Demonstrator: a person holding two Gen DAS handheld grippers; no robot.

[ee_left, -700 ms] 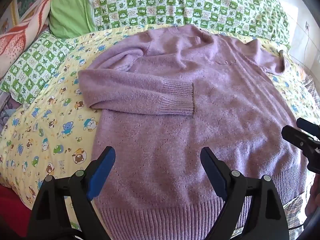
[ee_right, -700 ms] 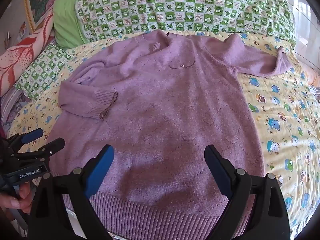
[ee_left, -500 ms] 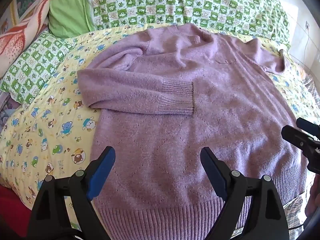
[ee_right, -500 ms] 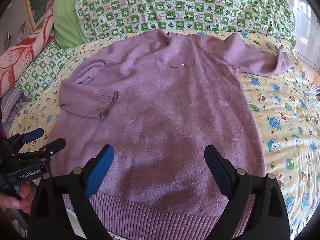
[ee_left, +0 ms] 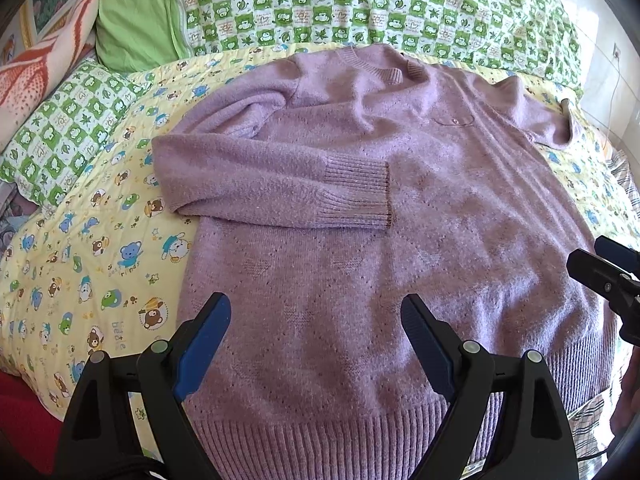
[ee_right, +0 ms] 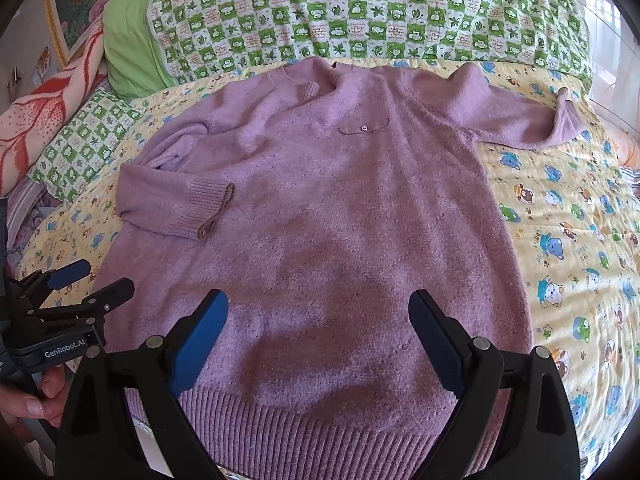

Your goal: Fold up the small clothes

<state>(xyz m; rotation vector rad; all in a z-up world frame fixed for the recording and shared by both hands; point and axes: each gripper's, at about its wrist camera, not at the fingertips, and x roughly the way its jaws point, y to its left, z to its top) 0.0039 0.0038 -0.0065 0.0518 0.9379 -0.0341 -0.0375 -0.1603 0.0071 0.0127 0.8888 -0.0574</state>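
Observation:
A lilac knitted sweater (ee_left: 420,220) lies flat, front up, on the bed, hem toward me; it also shows in the right wrist view (ee_right: 340,220). Its left sleeve (ee_left: 260,184) is folded across the chest, cuff at the middle. Its right sleeve (ee_right: 512,120) stretches out to the far right. My left gripper (ee_left: 316,320) is open and empty above the hem's left part. My right gripper (ee_right: 320,316) is open and empty above the hem's middle. Each gripper appears at the edge of the other's view, the right one (ee_left: 608,276) and the left one (ee_right: 76,288).
The bed carries a yellow cartoon-print quilt (ee_right: 568,240). A green checkered duvet (ee_right: 360,12) is piled behind the sweater. A checkered pillow (ee_left: 68,128) and a red-patterned blanket (ee_left: 36,72) lie at the left. The bed's near edge runs just below the hem.
Both grippers have stayed open and drifted very slightly; the sweater lies as before.

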